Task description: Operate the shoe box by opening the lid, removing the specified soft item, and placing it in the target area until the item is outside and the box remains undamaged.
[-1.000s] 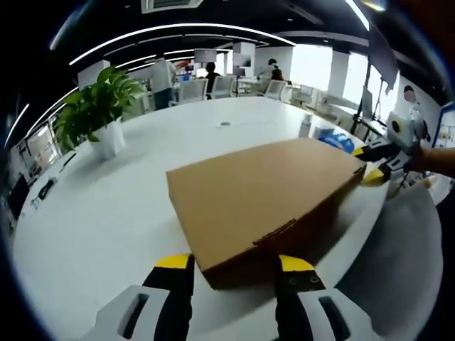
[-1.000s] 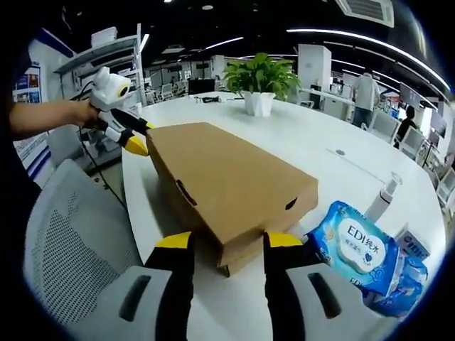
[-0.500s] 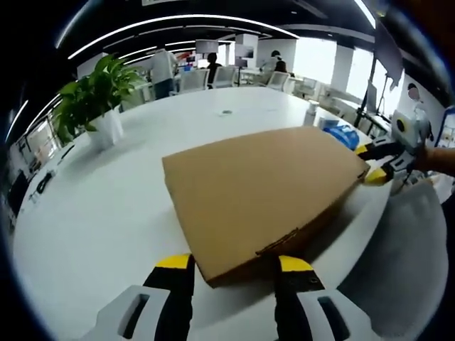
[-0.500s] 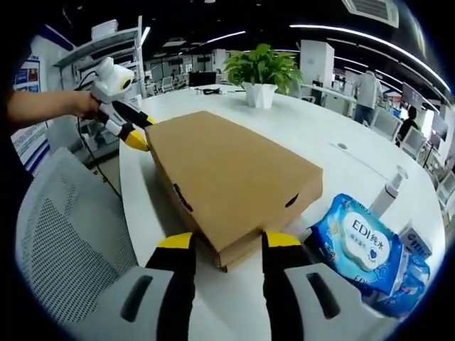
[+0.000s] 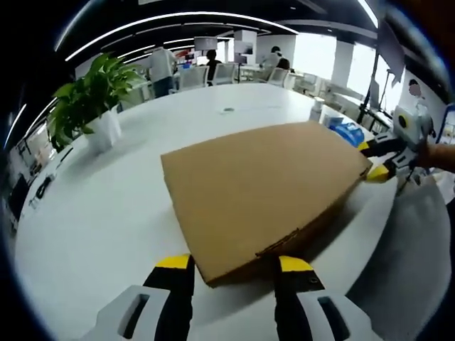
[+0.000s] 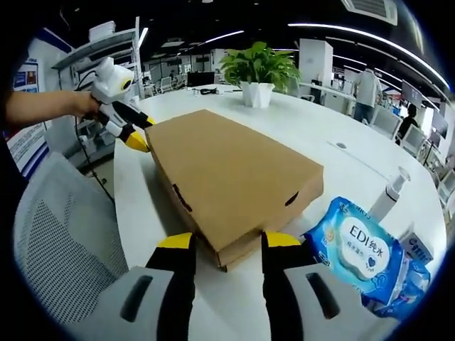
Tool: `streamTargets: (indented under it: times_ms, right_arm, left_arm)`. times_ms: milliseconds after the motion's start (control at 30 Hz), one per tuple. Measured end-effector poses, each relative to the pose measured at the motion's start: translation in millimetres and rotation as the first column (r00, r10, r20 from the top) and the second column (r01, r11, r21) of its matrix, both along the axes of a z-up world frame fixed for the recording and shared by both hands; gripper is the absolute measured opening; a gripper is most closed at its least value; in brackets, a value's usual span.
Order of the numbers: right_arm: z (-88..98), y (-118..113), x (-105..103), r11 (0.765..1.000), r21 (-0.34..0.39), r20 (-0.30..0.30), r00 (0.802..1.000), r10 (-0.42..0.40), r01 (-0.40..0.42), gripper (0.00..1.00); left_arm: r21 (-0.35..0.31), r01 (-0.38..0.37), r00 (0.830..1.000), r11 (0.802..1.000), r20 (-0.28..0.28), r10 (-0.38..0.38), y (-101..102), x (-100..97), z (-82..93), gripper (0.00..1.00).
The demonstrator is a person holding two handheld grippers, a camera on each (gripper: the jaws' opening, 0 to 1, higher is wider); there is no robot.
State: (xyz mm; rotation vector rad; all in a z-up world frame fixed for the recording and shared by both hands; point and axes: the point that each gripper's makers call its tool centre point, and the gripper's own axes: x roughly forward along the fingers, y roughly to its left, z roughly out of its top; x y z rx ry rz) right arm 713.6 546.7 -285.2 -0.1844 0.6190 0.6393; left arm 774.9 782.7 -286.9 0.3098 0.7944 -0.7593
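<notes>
- shoe box (image 6: 227, 181) lid shut, contents hidden
- wipes pack (image 6: 359, 249) partly cut off at right edge
- far people blurred, too small

Bright, even office light, strong fisheye bend

You get glare off the glossy white round tabletop (image 5: 106, 206) from long ceiling light strips (image 5: 185, 18); soft shadows, edges curved and slightly blurred.

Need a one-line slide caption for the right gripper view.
Closed shoe box between open right tongs; left tongs at its far corner.
</notes>
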Motion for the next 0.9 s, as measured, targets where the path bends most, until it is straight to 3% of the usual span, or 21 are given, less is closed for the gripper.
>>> streamTargets:
  times_ms: [700, 900]
  right_arm:
    - [-1.6, -14.9, 39.2, 1.0, -0.014, -0.004, 1.0, 0.005, -0.005, 0.33]
    - [-1.1, -19.6, 48.6, 1.0, -0.017, -0.005, 1.0, 0.004, -0.004, 0.34]
  left_arm:
    - [0.002, 0.008, 1.0, 1.0, -0.007, -0.008, -13.2, 41.0, 0.1, 0.44]
    - [0.0, 0.009, 1.0, 1.0, -0.008, -0.009, -18.0, 44.6, -0.5, 0.43]
